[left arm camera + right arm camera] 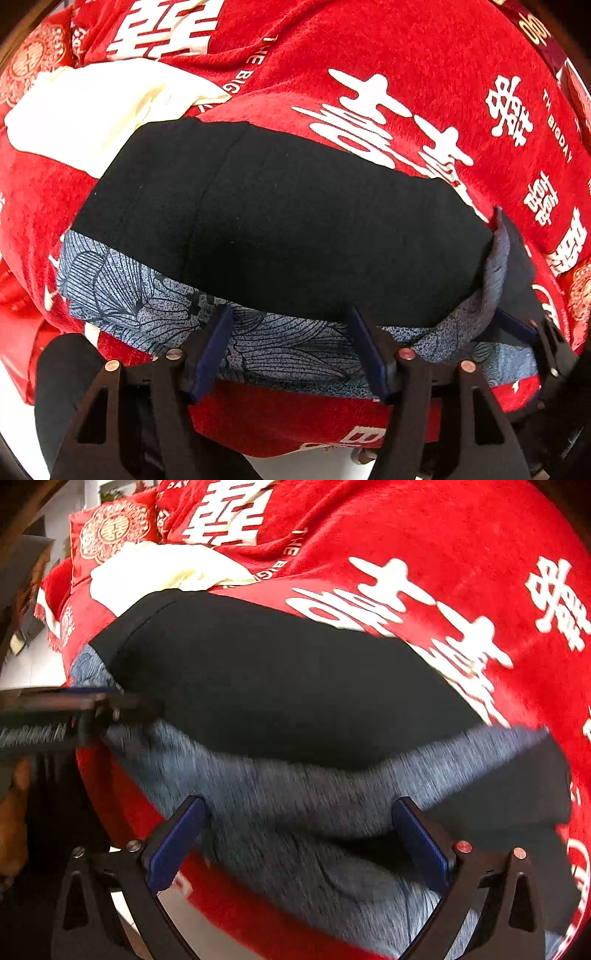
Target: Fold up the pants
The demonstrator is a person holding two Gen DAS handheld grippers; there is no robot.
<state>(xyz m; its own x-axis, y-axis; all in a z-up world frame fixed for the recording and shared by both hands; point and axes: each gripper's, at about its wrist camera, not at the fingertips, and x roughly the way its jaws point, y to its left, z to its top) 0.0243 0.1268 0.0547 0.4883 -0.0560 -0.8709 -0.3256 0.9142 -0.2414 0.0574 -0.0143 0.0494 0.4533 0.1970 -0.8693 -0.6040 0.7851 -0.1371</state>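
The pants are black outside with a blue-grey floral-print lining. They lie folded across a red blanket, and the lining shows along the near edge. My left gripper is open, its fingers just over that near lined edge. My right gripper is open over the same edge further right, where the lining looks blurred. The right gripper also shows at the right of the left wrist view. The left gripper shows at the left of the right wrist view.
The red blanket with white characters covers the surface. A white and cream cloth lies beyond the pants at the far left. A red patterned cushion sits behind it. Pale floor shows past the left edge.
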